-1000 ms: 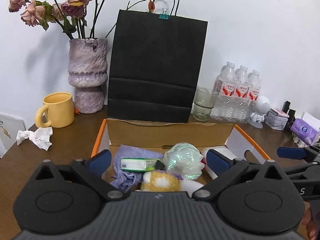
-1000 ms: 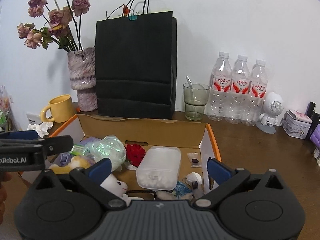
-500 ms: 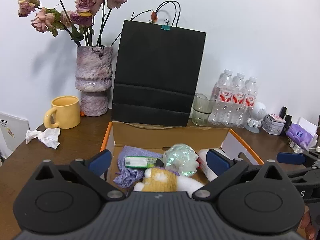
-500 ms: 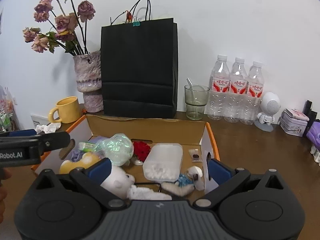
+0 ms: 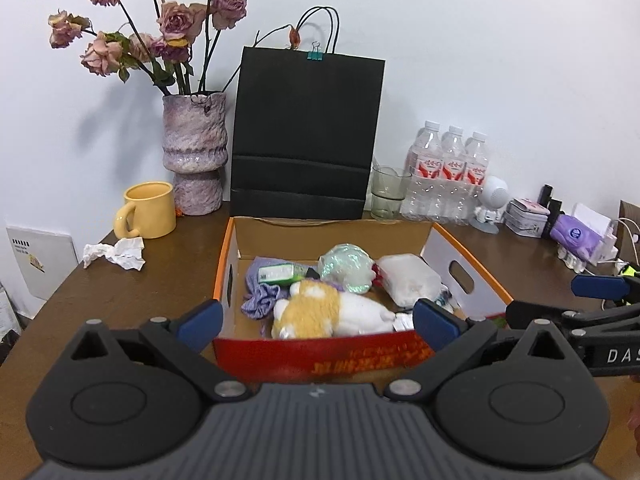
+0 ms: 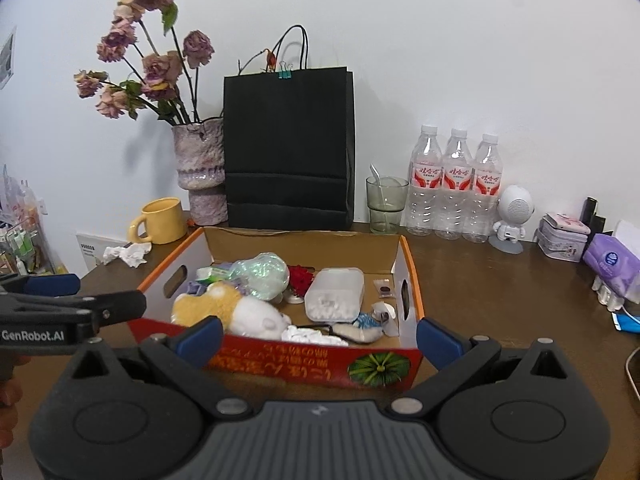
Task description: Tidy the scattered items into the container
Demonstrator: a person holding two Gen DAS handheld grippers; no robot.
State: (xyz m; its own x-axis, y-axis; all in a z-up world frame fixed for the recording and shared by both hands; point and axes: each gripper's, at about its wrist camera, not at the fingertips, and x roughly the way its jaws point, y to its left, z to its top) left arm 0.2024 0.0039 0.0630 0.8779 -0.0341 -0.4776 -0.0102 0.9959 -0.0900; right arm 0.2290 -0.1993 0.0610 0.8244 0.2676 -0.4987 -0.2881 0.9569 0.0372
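Wooden table; both hand-held grippers wide, empty; spoon shows only rightward.

Right claw gapes empty just before the cardboard box; inside it lie a plush toy and plastic case.

A tall black paper bag with cord handles and a teal binder clip stands at the back of the brown wooden tabletop. To its left stands a mottled purple ceramic vase of dried pink roses; farther left, a yellow ceramic mug, with a crumpled white tissue just in front of it. Right of the bag are a greenish drinking glass holding a spoon, three clear plastic water bottles, and a small white robot figurine.
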